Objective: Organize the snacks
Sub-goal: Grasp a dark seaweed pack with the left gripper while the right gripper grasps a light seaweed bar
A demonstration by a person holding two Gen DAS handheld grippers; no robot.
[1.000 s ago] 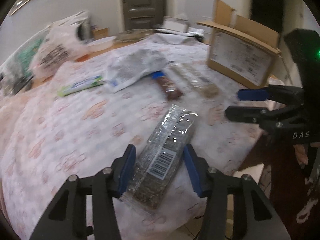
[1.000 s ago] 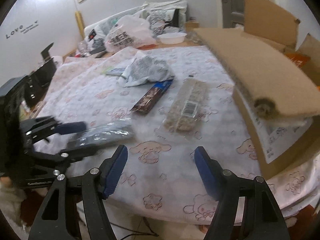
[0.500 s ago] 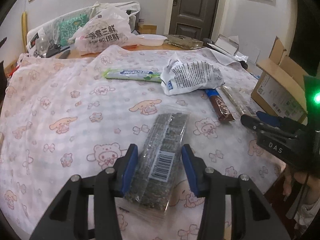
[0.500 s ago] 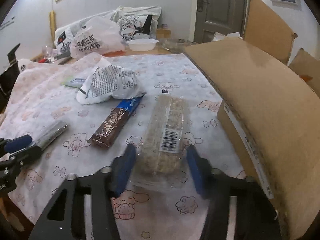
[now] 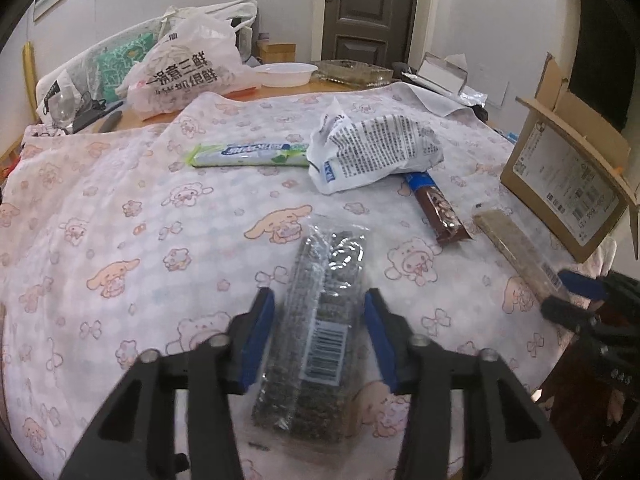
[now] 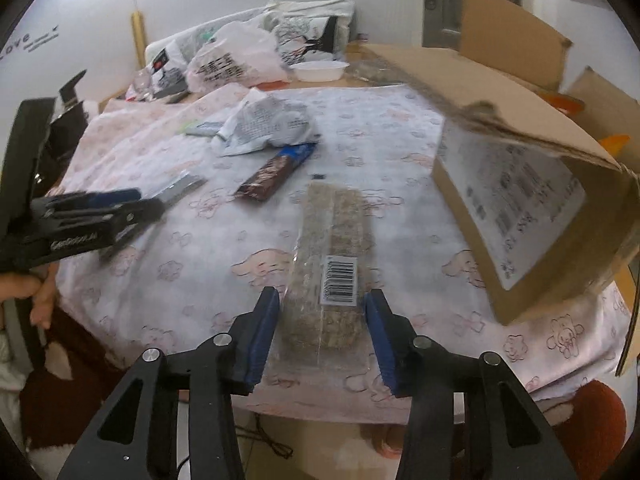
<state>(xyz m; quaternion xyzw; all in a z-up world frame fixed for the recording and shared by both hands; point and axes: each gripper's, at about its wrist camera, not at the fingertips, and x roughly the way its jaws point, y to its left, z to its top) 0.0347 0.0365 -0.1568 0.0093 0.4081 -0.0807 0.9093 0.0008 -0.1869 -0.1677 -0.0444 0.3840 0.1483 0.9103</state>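
Observation:
My left gripper (image 5: 320, 336) straddles a dark seed bar pack (image 5: 320, 320) lying on the cartoon-print cloth (image 5: 120, 240); its jaws are open, with gaps beside the pack. My right gripper (image 6: 320, 332) straddles a pale grain bar pack (image 6: 332, 256) near the table's front edge, jaws open with small gaps. A brown chocolate bar (image 5: 436, 212), a white crumpled bag (image 5: 376, 152) and a green candy roll (image 5: 248, 154) lie further back. An open cardboard box (image 6: 532, 184) stands to the right.
A white plastic shopping bag (image 5: 184, 72), a white bowl (image 5: 284, 74) and a clear tray (image 5: 352, 72) sit at the table's back. The left gripper also shows in the right wrist view (image 6: 132, 208), the right gripper in the left wrist view (image 5: 572, 300).
My right gripper moved forward around the pale grain bar, its jaws narrower than a second ago. My left gripper stayed around the dark seed bar while its view swung left.

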